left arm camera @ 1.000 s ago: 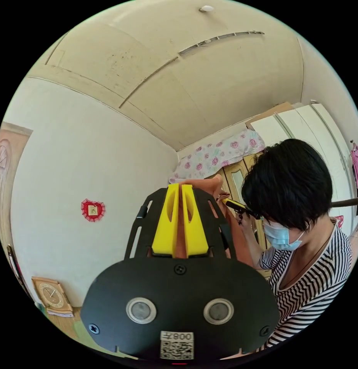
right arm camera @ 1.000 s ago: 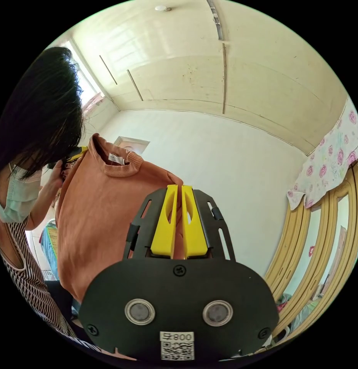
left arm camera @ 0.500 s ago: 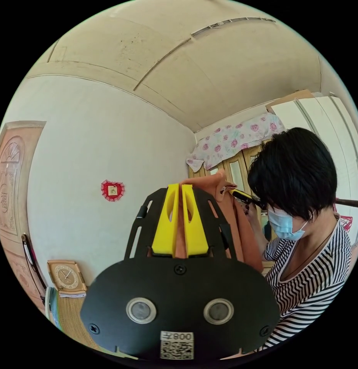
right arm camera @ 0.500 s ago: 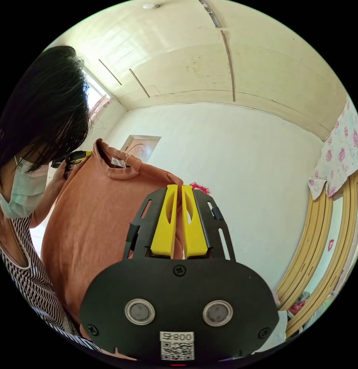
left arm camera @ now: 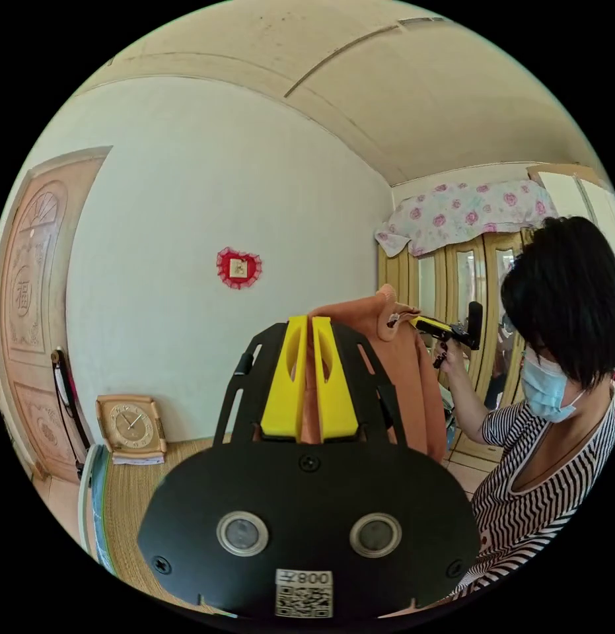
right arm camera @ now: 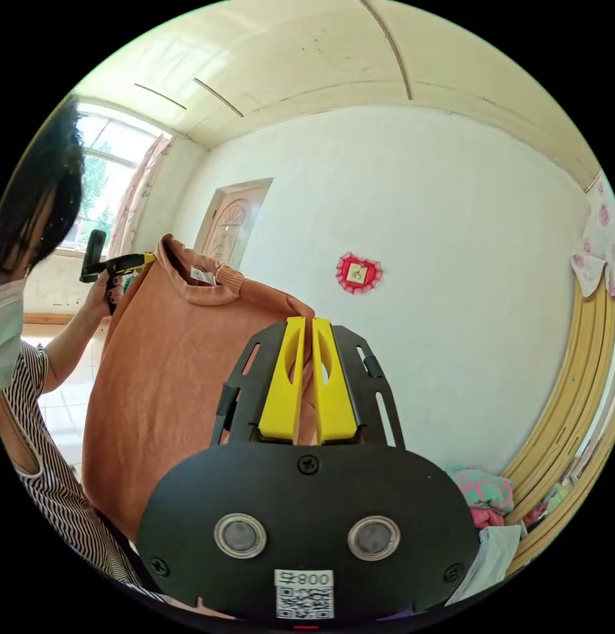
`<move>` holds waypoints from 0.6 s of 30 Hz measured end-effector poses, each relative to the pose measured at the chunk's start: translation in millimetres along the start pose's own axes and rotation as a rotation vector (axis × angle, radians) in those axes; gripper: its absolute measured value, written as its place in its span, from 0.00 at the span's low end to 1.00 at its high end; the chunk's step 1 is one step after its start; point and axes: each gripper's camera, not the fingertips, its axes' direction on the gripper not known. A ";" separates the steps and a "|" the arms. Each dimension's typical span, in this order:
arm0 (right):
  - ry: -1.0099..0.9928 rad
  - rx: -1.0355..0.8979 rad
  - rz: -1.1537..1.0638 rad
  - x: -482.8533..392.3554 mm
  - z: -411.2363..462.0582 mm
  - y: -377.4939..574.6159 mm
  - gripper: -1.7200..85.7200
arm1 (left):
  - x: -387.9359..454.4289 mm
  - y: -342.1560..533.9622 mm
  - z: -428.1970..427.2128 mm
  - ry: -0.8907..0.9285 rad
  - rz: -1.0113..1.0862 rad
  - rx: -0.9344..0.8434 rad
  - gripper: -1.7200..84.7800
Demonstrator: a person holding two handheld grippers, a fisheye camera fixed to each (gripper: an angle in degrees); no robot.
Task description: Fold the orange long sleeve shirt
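Since a sec ago you've swung both hands lower: more wall and less ceiling now show, w/ the door coming into both views, while the grip hasn't changed. You hold the orange long sleeve shirt (right arm camera: 168, 370) up in the air in front of you, hanging from its two shoulders, collar at top. Your left claw (left arm camera: 310, 327) has its yellow jaws nearly closed, pinching one shoulder of the shirt (left arm camera: 393, 370); orange cloth shows between them. Your right claw (right arm camera: 307, 327) does the same at the other shoulder, jaws pressed on fabric. In the right gripper view, the left claw (right arm camera: 143, 260) grips the far shoulder beside your hand (right arm camera: 102, 290). A red heart ornament (left arm camera: 238, 267) hangs on the wall; a clock (left arm camera: 131, 426) leans at its foot.
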 end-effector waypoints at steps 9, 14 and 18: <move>-0.156 -0.589 0.227 95.2 421.2 123.3 0.07 | -202.3 104.6 258.3 -0.142 -0.399 -0.437 0.06; -0.132 -0.907 0.367 115.1 554.8 285.6 0.04 | -275.7 264.4 335.6 -0.167 -0.694 -0.700 0.09; -0.175 -1.018 0.411 113.8 562.7 417.3 0.08 | -278.7 353.0 327.9 -0.197 -0.723 -0.885 0.11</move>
